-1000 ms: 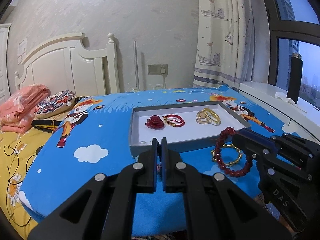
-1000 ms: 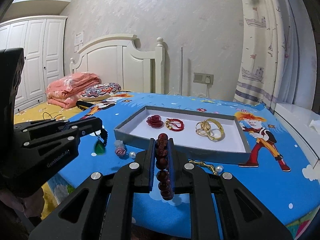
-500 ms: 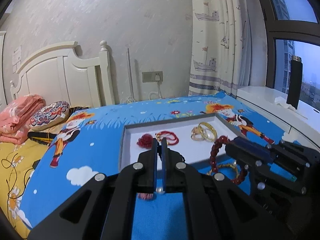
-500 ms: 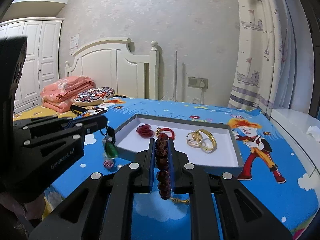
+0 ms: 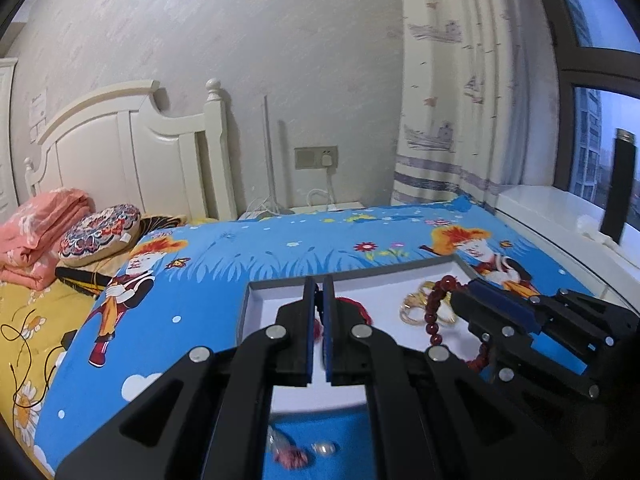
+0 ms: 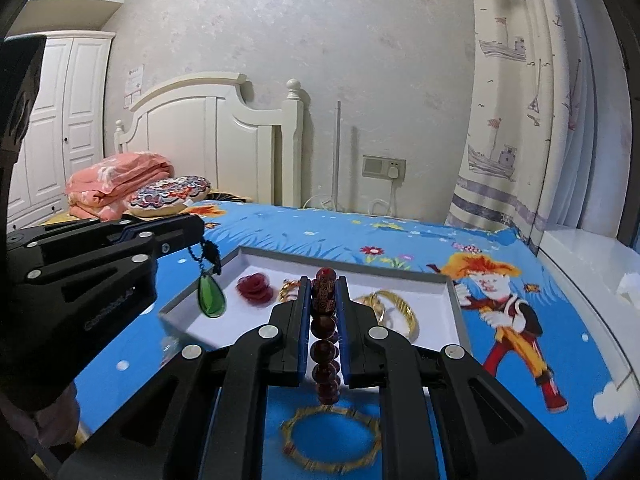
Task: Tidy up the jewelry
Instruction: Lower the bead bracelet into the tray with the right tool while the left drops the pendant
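R gripper (image 6: 324,312) clamps dark-red wooden bead bracelet (image 6: 325,332), hanging vertical just above near edge of shallow grey-rimmed white tray (image 6: 450,280). L gripper (image 5: 318,322) pinches green teardrop pendant (image 6: 211,298) by its cord, over tray's near-left corner.

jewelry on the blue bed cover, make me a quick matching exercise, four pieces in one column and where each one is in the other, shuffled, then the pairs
Things:
1. green pendant
2. dark red bead bracelet
3. red rose piece
4. gold ring-shaped bracelet

Places:
A. lying in the white tray
B. lying on the blue bed cover, outside the tray
C. hanging on a dark cord from the left gripper
D. clamped in the right gripper

Pairs: 1-C, 2-D, 3-A, 4-B
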Demonstrator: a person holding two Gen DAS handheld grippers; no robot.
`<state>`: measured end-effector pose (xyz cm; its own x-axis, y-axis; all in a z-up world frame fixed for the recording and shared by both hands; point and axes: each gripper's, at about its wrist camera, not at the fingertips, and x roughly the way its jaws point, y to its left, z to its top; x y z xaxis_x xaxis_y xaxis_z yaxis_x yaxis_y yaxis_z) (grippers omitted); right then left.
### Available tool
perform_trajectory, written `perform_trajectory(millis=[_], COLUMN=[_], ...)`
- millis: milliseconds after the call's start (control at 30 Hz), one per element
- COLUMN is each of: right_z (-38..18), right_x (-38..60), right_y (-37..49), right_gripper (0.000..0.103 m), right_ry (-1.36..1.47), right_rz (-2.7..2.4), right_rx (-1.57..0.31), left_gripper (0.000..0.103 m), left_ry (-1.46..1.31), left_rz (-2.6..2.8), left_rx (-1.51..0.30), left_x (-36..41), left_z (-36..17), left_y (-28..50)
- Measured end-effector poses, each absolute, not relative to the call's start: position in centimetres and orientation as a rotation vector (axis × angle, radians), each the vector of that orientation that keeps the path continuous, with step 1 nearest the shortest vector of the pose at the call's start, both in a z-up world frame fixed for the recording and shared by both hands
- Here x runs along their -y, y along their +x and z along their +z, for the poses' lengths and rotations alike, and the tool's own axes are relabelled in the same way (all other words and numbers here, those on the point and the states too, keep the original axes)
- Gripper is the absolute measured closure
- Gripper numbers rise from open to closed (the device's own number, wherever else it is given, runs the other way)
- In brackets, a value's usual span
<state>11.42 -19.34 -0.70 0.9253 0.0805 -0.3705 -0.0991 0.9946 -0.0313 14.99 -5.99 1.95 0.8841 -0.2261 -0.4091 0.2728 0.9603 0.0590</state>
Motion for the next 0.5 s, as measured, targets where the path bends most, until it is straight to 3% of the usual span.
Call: perform_trajectory(millis=[400,467,500], right_z=[-1.8,-2.1,-2.2], right_x=[19.1,19.1,19.2], right_y=[18.4,19.6,20.1], right_gripper=[0.090,0.090,0.090], right_ry=[-0.071,-0.069,-0.065], right_rz=[0.075,0.072,0.071], right_rx=[-0.461,-0.486,-0.503], left_gripper=[0.099,0.096,0.089], left_ry=[0.142,0.144,0.141], left_rz=[-0.156,-0.137,-0.133], left_rx=[-0.483,-0.498,-0.506], left_x=[6.5,6.5,6.4], left_z=[-0.5,-0.9,-1.1], left_y=[21.8,22.6,22.8])
